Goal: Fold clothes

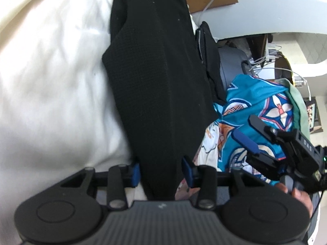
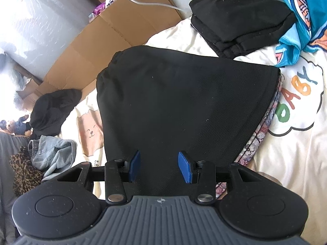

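left gripper (image 1: 161, 173): jaws part-open | right gripper (image 2: 159, 167): jaws part-open

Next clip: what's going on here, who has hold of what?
A person with a gripper in each hand is folding a black garment on a cream bedsheet. The left gripper has the cloth between its jaws. The right gripper sits over the garment with its jaws apart. A folded black stack lies behind.
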`<state>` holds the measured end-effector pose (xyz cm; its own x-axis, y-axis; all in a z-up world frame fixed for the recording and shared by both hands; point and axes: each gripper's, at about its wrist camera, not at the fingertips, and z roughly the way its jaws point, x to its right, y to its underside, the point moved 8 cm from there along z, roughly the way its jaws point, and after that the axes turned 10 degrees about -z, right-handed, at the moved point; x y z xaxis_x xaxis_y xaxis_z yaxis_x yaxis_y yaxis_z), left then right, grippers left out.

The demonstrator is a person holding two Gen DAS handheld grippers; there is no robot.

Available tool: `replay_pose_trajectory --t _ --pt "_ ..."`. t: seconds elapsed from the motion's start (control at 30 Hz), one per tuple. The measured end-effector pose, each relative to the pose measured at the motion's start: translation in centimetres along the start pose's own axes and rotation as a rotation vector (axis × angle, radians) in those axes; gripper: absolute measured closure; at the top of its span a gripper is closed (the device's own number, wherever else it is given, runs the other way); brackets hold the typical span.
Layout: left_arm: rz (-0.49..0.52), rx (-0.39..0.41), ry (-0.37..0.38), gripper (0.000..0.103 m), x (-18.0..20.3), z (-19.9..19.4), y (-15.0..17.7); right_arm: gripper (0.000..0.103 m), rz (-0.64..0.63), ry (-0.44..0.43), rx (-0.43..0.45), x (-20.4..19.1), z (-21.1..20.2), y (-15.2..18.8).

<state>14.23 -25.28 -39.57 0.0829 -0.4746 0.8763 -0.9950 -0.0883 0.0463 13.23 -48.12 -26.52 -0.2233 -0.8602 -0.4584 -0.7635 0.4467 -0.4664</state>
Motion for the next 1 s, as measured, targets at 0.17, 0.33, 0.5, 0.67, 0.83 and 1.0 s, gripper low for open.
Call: replay_pose_trajectory --t 0.17,0.33,0.5,0.67,0.83,1.0 --pt "0.036 -0.043 0.017 0.059 0.3 0.1 0.4 0.055 0.003 -0.009 -0.005 0.0 0.1 -0.1" --pt "0.051 -0.066 0.016 0.063 0.6 0.6 0.7 0.055 0.008 -0.016 -0.004 0.1 0.1 -0.1" --pt "0.014 -0.019 -0.010 0.065 0.8 1.0 0.0 0.055 0.009 -0.020 -0.007 0.1 0.2 -0.1" --pt "0.007 -0.023 -0.026 0.079 -0.1 0.6 0.0 0.055 0.014 -0.019 -0.011 0.3 0.4 -0.1" --pt "0.007 -0.039 -0.024 0.081 -0.4 0.3 0.4 0.054 0.084 -0.027 -0.018 1.4 0.4 -0.3" --pt "0.076 -0.075 -0.038 0.071 0.4 0.6 0.9 0.053 0.219 -0.067 0.001 4.4 -0.5 -0.8"
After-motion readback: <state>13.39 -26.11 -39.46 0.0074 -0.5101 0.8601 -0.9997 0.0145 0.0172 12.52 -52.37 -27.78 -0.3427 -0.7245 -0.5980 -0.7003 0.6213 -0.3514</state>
